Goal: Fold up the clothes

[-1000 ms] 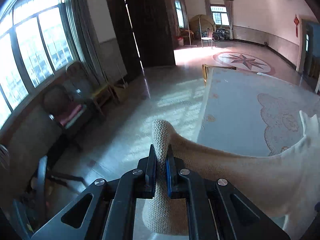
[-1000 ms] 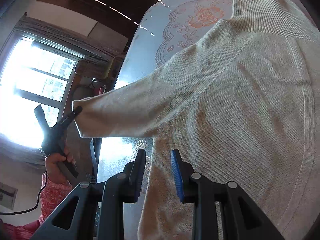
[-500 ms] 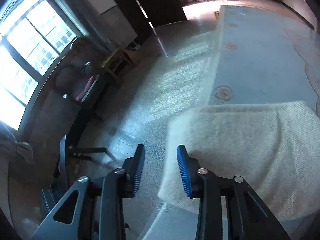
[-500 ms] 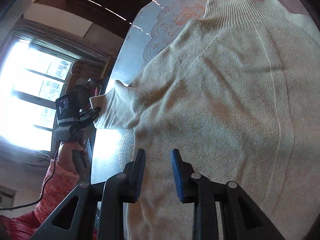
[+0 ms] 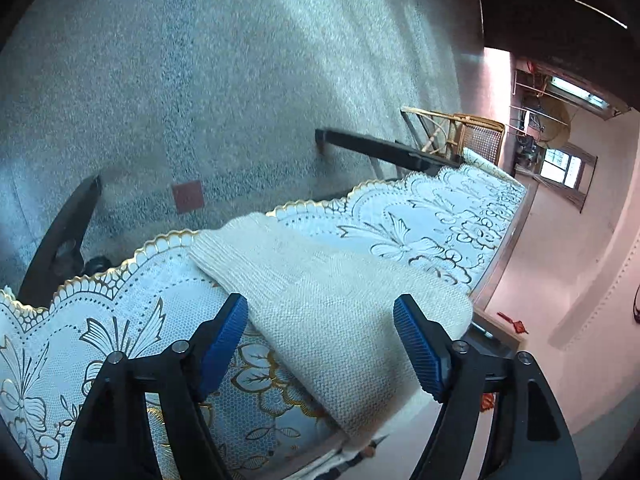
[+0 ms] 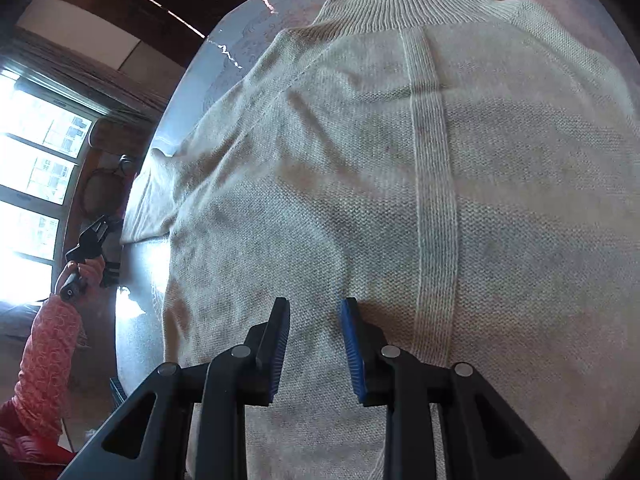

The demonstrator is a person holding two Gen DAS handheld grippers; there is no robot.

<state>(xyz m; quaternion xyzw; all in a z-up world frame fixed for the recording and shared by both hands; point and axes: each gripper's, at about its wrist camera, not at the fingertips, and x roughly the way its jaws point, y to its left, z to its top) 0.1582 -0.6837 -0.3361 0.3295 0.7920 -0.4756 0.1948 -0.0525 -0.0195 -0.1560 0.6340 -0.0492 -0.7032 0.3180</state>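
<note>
In the left wrist view, the left gripper (image 5: 320, 344) sits at 6 o'clock. Its jaws are opening wide. The cream sleeve (image 5: 320, 292) lies between the blue pads (image 5: 224, 340), but they do not press on it. The sleeve rests on a lace cloth (image 5: 420, 216) that covers the tabletop (image 5: 504, 248). The cuff points to 10 o'clock. A speckled floor (image 5: 240, 60) fills the top, and a wicker chair (image 5: 460, 136) stands at 2 o'clock.

In the right wrist view, the right gripper (image 6: 314, 344) is at 6 o'clock. Its jaws stand a little apart and hold nothing. Their tips are right over the sweater (image 6: 400, 160), maybe touching it. The sweater lies spread flat on the tabletop (image 6: 192, 112), with its neck at 12 o'clock. The sleeve (image 6: 156, 196) is at 9 o'clock. A hand (image 6: 86, 268) with a red sleeve holds the left gripper (image 6: 94, 236) at 8 o'clock, just beside the cuff.
</note>
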